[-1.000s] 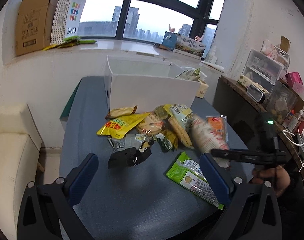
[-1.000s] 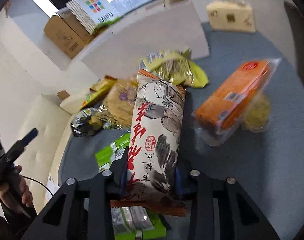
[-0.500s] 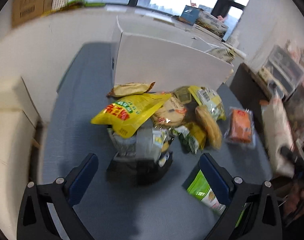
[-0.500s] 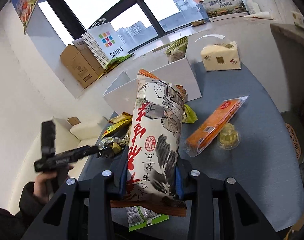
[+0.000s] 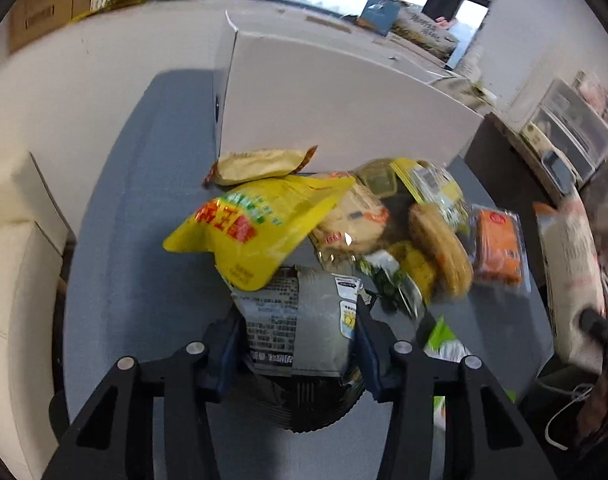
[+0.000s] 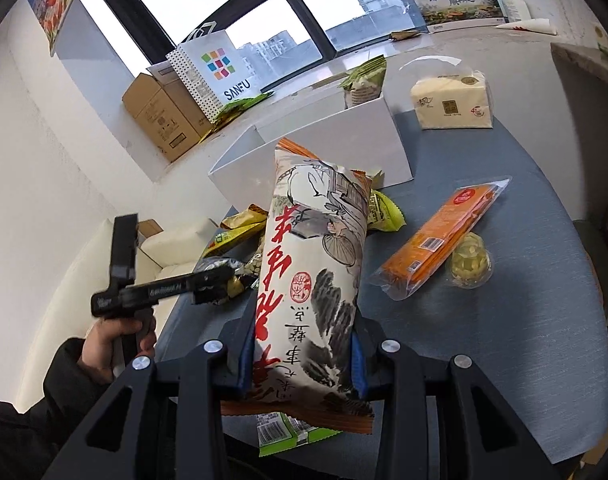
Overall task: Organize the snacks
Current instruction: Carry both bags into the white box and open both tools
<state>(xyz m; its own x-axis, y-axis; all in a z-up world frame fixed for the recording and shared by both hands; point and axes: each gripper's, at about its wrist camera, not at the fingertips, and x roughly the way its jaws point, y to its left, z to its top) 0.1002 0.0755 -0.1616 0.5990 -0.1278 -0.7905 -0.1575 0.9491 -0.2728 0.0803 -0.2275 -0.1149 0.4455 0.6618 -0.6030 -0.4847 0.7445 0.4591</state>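
My left gripper [image 5: 298,344] is shut on a grey and black snack bag [image 5: 300,320] at the near edge of the snack pile. A yellow bag [image 5: 260,228] overlaps its far end. My right gripper [image 6: 302,356] is shut on a long white packet with red characters [image 6: 316,260] and holds it above the table; the packet also shows in the left wrist view [image 5: 572,264]. The white box [image 6: 324,148] stands behind the pile, open at the top, with a green bag [image 6: 364,80] in it. The left gripper shows in the right wrist view [image 6: 212,276].
An orange packet [image 6: 440,236] and a clear jelly cup [image 6: 470,260] lie on the grey table [image 6: 524,340] to the right. A tissue pack [image 6: 452,100] sits beside the box. A green packet [image 6: 288,434] lies under my right gripper. Cardboard boxes [image 6: 160,116] stand on the sill.
My left gripper has moved forward to the pile and shut on the grey and black bag. My right gripper has lifted the long white packet up from the pile.
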